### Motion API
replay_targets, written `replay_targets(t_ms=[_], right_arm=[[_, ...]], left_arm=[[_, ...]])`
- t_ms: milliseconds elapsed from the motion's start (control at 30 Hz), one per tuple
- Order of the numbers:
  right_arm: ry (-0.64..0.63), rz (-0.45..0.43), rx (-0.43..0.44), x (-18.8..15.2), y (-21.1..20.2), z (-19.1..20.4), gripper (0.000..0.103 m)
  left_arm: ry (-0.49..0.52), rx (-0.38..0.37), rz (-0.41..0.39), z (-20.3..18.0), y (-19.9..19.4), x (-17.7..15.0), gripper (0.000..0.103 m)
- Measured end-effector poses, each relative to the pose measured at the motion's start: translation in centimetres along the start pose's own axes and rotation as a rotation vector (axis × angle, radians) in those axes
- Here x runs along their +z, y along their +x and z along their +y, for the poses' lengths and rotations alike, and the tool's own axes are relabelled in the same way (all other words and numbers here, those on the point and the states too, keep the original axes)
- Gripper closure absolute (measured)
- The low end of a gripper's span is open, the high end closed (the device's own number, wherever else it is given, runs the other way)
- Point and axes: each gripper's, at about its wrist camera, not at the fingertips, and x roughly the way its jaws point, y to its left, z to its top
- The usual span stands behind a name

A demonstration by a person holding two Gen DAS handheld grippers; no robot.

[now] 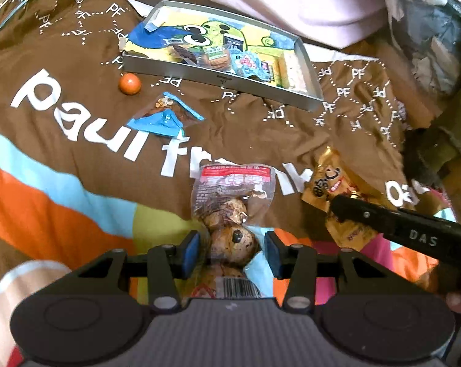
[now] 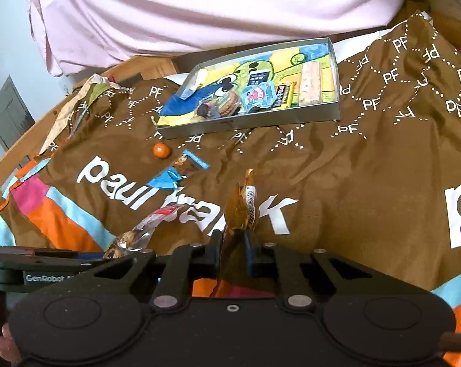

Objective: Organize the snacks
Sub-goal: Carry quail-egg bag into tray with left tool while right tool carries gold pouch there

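Observation:
My left gripper (image 1: 232, 253) is open, its blue pads either side of a clear egg packet with a red label (image 1: 230, 214) lying on the brown cloth. My right gripper (image 2: 233, 252) is shut on a gold snack packet (image 2: 241, 208), held upright; it also shows in the left wrist view (image 1: 325, 186). A grey tray (image 1: 221, 81) at the back holds several snacks on a cartoon picture; it also shows in the right wrist view (image 2: 255, 122). A blue-wrapped snack (image 1: 166, 116) and an orange ball (image 1: 129, 83) lie in front of the tray.
The brown "paul frank" cloth (image 2: 353, 183) is wrinkled. A pink cloth (image 2: 200, 9) hangs behind the tray. A crumpled plastic bag (image 1: 429, 30) sits at the far right in the left wrist view. A wooden edge (image 2: 13, 153) runs along the left.

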Motion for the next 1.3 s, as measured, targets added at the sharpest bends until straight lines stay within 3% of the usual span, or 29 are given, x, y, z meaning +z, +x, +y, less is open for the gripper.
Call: replay_targets(t_ms=[267, 533, 900, 1133, 1300], right_arm=[[0.001, -0.03, 0.017, 0.0, -0.7, 0.8, 0.088], [0.033, -0.138, 0.066, 2.3, -3.4, 2.1, 0.088], [0.012, -0.23, 0.133, 9.4, -2.9, 2.7, 0.088], [0.061, -0.32, 0.15, 13.5, 1.6, -0.4, 0.088], [0.101, -0.359, 0.125, 16.1, 6.0, -2.9, 0.088]], left_arm=[[-0.037, -0.009, -0.036, 0.3, -1.7, -0.6, 0.053], [-0.055, -0.026, -0.126, -0.5, -4.2, 0.9, 0.053], [-0.106, 0.02, -0.26, -2.0, -5.0, 9.2, 0.053], [-0.092, 0.047, -0.319, -1.1, -2.6, 15.3, 0.053], [-0.099, 0.033, -0.331, 0.2, 1.2, 19.1, 0.053]])
